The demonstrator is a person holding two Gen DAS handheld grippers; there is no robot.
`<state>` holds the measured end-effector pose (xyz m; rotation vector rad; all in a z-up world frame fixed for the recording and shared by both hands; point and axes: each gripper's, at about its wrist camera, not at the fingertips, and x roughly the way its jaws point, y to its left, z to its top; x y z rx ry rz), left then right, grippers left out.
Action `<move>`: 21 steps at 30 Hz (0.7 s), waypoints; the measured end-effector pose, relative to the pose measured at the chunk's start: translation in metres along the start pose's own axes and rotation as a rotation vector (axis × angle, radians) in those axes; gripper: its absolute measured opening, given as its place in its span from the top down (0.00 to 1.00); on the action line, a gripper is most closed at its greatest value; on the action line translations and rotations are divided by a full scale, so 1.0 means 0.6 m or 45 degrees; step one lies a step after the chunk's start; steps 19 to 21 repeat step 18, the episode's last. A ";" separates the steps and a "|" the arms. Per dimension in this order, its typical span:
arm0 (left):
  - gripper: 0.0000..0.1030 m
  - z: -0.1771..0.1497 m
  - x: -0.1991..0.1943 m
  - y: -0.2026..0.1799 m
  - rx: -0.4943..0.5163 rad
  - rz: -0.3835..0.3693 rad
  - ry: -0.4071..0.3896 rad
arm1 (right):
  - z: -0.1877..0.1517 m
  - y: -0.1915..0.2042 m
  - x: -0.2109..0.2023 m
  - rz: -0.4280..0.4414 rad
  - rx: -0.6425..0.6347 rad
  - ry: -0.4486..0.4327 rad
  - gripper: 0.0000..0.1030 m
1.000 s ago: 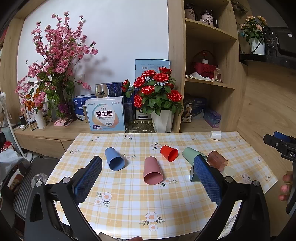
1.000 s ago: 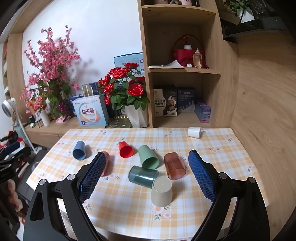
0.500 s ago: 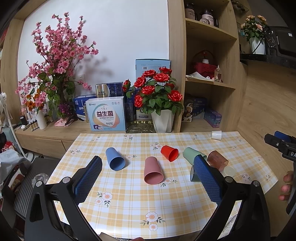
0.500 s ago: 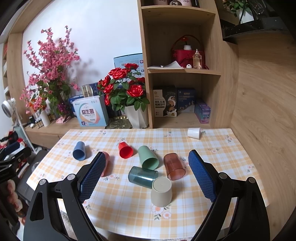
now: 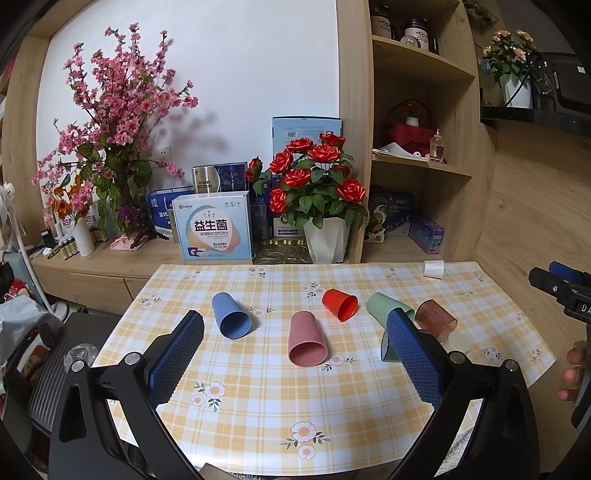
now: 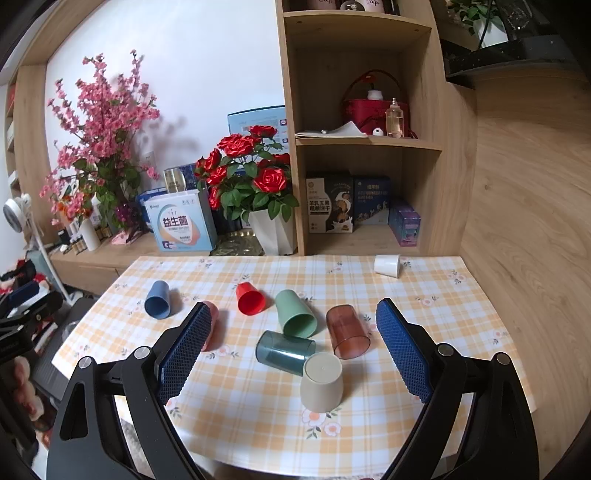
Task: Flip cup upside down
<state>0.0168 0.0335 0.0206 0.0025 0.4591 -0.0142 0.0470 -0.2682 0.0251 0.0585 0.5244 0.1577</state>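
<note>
Checkered table (image 6: 443, 332) holds beige cup (image 6: 322, 382) upside down between right fingers (image 6: 402, 347), spread apart

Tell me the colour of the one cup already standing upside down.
The upside-down cup is beige, a pale cream; the right wrist view shows it best.

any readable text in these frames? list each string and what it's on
"益生菌" – front of the white and blue box on the sideboard; the smaller print under it is too blurred.
"羊乳五黑" – dark box on the lower shelf; the line below it is unclear.
"cup" – jar on the top shelf, partly legible.
Blue boxes by the roses, the silver tin and the right gripper's body marking: too small or cut off to read.
</note>
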 end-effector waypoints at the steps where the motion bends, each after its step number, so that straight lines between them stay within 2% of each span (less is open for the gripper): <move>1: 0.06 0.000 0.000 0.000 0.000 0.000 0.000 | 0.000 0.000 0.000 0.000 0.000 0.001 0.15; 21: 0.06 -0.005 0.004 0.004 0.009 0.031 -0.010 | -0.005 0.000 0.007 0.015 -0.012 0.001 0.15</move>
